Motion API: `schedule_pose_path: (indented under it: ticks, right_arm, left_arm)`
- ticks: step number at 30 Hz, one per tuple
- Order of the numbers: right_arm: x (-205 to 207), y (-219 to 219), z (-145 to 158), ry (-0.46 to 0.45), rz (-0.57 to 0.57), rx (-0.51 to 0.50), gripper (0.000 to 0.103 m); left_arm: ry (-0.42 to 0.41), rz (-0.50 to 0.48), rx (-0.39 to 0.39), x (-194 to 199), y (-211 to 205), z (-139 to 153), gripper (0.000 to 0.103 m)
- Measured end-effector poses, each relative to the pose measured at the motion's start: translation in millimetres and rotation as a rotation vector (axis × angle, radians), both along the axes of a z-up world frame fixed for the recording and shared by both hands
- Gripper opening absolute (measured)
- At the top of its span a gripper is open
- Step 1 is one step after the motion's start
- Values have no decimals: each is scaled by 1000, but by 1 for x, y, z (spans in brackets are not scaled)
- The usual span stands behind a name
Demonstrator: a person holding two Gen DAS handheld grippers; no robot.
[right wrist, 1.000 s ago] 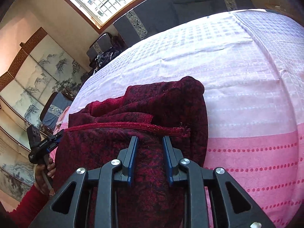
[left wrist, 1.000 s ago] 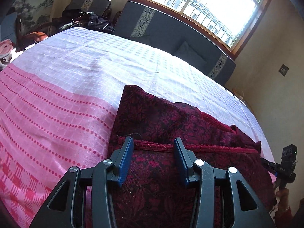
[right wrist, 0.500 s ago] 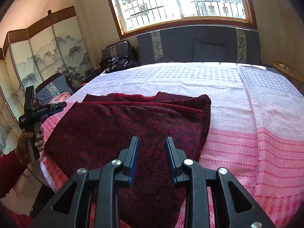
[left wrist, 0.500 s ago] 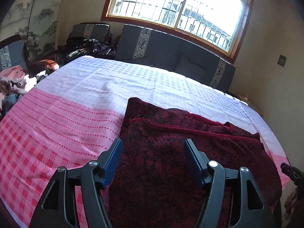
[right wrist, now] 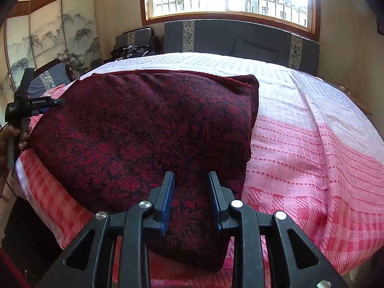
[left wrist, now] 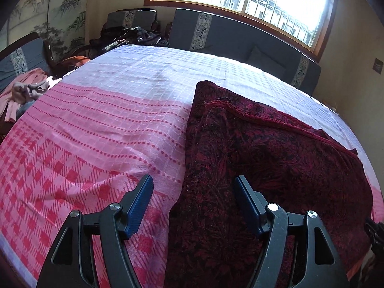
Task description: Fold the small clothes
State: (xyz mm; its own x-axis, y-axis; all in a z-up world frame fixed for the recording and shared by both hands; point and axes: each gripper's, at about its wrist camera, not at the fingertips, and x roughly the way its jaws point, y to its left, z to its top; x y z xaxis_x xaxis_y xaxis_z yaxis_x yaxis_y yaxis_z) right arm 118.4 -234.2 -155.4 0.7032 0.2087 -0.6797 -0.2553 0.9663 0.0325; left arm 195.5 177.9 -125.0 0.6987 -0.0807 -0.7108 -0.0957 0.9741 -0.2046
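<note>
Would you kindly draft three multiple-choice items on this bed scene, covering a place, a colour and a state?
1. Where does the dark red garment lie?
A. on the pink checked bedspread
B. on the grey sofa
C. on the floor

2. What colour are the gripper pads?
A. yellow
B. blue
C. white

3. How does the left gripper stand?
A. jaws apart, gripping nothing
B. clamped on a pillow
C. holding a hanger

Answers: 1 A, the bedspread shows around the garment; 2 B, both wrist views show blue pads; 3 A, its jaws stand wide over the garment's edge.

The folded garment [right wrist: 144, 132] lies on the bedspread [right wrist: 300, 144] near its front edge.
</note>
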Motion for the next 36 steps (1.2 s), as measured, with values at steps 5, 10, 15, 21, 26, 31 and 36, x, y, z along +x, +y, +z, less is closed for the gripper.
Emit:
schedule_pose_path:
  ticks: [5, 10, 15, 21, 26, 31, 36]
  right_arm:
    - [-32, 20, 45, -115, 66, 28, 29]
    - [-42, 80, 56, -115, 232, 112, 20]
    - [-19, 115, 18, -23, 233, 100, 11]
    - [-19, 124, -3, 9, 219, 62, 11]
    - [-14, 109, 31, 6, 239, 133, 11]
    - [49, 62, 69, -6, 125, 124, 15]
    - [134, 17, 56, 114, 3, 165, 15]
  left_arm:
    - [-101, -124, -90, -58, -33, 35, 70]
    - [-146, -366, -64, -107, -104, 35, 65]
    - [-53, -401, -82, -106, -125, 2, 48]
    - [-61, -410, -44, -109, -127, -4, 45]
    - [-145, -427, -27, -111, -120, 42, 45]
    - [-215, -344, 46, -40, -96, 83, 51]
    - [-50, -251, -57, 52, -53, 54, 51]
